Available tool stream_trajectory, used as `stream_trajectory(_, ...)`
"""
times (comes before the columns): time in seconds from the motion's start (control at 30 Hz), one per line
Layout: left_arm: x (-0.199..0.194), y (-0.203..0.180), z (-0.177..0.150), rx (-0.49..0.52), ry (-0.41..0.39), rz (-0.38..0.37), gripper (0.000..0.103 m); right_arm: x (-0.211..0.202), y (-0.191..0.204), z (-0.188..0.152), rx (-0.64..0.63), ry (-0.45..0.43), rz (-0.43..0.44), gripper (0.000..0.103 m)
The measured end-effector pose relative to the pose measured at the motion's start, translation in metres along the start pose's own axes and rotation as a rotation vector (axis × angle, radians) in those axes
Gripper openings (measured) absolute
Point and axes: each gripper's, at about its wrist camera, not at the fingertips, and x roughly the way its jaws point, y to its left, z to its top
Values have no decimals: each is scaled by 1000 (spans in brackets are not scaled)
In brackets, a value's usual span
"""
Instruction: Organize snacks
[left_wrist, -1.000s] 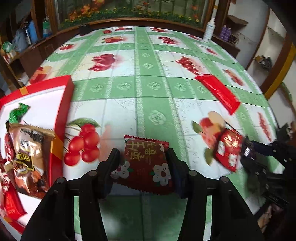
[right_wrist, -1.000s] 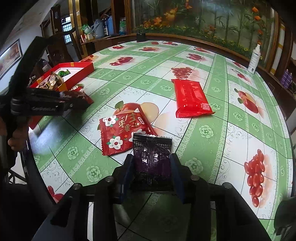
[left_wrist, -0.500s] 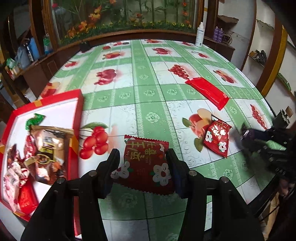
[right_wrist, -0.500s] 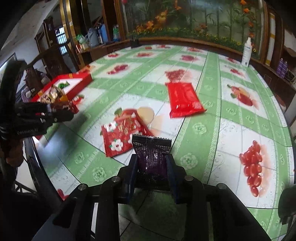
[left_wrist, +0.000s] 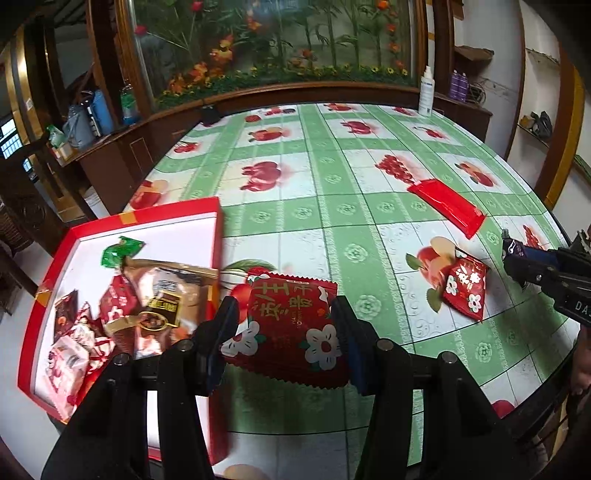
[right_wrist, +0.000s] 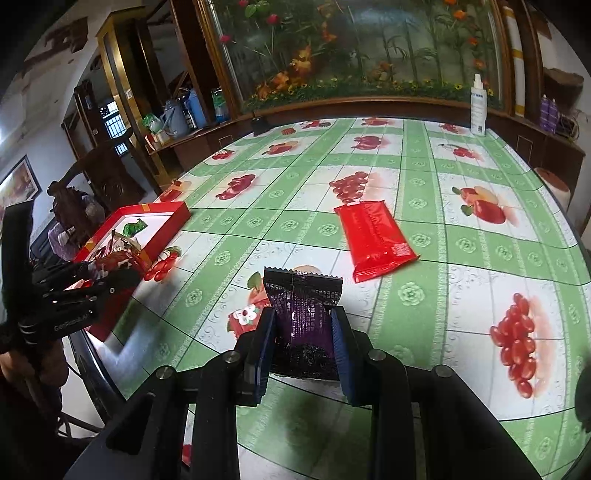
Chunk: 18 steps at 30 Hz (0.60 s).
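Note:
My left gripper (left_wrist: 284, 310) is shut on a red snack packet with white flowers (left_wrist: 291, 325), held above the table just right of the red box (left_wrist: 177, 214). The box holds several wrapped snacks. My right gripper (right_wrist: 303, 317) is shut on a purple packet (right_wrist: 301, 291), lifted clear of the tablecloth. A second red flowered packet (left_wrist: 467, 291) lies on the cloth; in the right wrist view it is mostly hidden behind the purple one. A long red packet (right_wrist: 373, 240) lies flat further back.
A green checked tablecloth with fruit prints (left_wrist: 332, 229) covers the round table. A white spray bottle (right_wrist: 479, 107) stands at the far edge. A wooden ledge with a flower display runs behind the table. The left gripper (right_wrist: 110, 273) shows near the red box (right_wrist: 147, 210).
Both grippers have risen with their packets. The left one now sits closer to the red box. The right one's jaws have drawn in on the purple packet and taken it off the table.

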Motion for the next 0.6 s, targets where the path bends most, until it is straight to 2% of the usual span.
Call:
stream_trajectory(0.13, -5, 8, -2, -13, -15, 9, 50, 1, 7, 0, 7, -27, 6, 31)
stream_trajectory(0.3, -9, 14, -7, -29, -17, 12, 51, -3, -1, -2, 84, -122, 82, 31)
stream_trajectory(0.5, -12, 17, -11, -42, -19, 16, 51, 8, -17, -8, 179, -130, 129, 31)
stream_trajectory(0.6, -12, 16, -12, -41, -16, 10, 51, 4, -28, -9, 225, -170, 164, 31)
